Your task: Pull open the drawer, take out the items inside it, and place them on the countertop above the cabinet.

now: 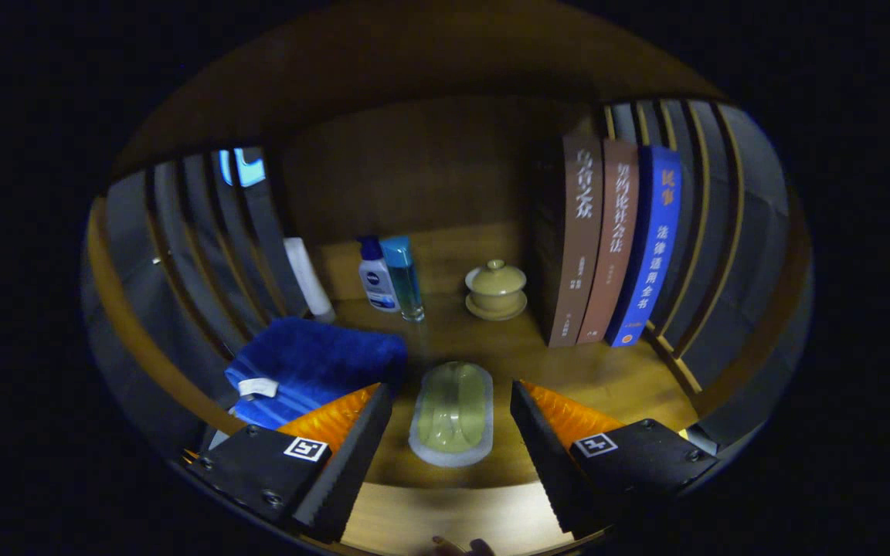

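Observation:
My gripper [451, 432] is open, its fingers spread wide over the wooden countertop [615, 378]. Between the fingers, lying flat on the wood, is an oblong pale green dish with a white rim [453, 413]; neither finger touches it. A folded blue towel [314, 367] lies just beyond the left finger. Farther back stand a small white and blue bottle [378, 279] and a slim clear bottle with a blue cap [405, 278], side by side. A yellowish lidded cup on a saucer [496, 290] sits to their right. The drawer is out of sight.
Three upright books [611, 247] stand right of the lidded cup, against slatted side panels [711, 224]. A white tube [307, 278] leans on the left slats [198, 247]. A wooden back wall [414, 170] closes the shelf. Fingertips of a hand [460, 547] peek below.

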`<state>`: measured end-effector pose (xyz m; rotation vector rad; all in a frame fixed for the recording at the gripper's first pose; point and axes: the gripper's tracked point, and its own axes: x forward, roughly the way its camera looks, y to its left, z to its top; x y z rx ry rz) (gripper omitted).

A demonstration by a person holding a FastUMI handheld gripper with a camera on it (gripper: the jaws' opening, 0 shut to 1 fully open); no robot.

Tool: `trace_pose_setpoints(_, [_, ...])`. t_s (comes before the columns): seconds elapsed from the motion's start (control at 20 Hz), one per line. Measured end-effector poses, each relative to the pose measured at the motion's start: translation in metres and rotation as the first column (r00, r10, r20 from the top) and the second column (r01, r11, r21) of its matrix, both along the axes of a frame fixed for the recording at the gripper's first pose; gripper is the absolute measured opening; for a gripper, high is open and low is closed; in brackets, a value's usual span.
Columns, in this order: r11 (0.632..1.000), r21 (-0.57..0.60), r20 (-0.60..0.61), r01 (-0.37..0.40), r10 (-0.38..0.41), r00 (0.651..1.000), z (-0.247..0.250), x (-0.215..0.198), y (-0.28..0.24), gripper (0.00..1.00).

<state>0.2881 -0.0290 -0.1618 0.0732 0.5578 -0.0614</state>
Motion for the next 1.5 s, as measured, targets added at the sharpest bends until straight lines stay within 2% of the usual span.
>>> trace_pose_setpoints(0.1, [1.0, -0.019, 0.106, -0.01, 0.012, 0.994, 0.029, -0.028, 0.005, 0.99])
trace_pose_setpoints(0.25, [1.0, -0.019, 0.266, 0.001, 0.004, 0.964, 0.069, -0.078, 0.011, 0.99])
trace_pose_setpoints(0.4, [1.0, -0.014, 0.362, 0.017, -0.01, 0.932, 0.086, -0.132, 0.012, 0.99])
trace_pose_setpoints(0.55, [0.999, -0.019, 0.422, 0.047, -0.034, 0.906, 0.081, -0.181, 0.006, 0.99])
trace_pose_setpoints(0.7, [0.997, -0.006, 0.438, 0.073, -0.063, 0.897, 0.058, -0.222, 0.003, 0.99])
trace_pose_setpoints(1.05, [0.996, -0.089, 0.404, 0.027, 0.011, 0.915, -0.029, -0.288, 0.025, 0.99])
trace_pose_setpoints(1.25, [0.998, -0.063, 0.319, 0.032, -0.011, 0.948, -0.087, -0.297, 0.025, 0.99])
trace_pose_setpoints(1.5, [0.997, -0.068, 0.272, 0.046, -0.026, 0.962, -0.121, -0.283, 0.015, 0.99])
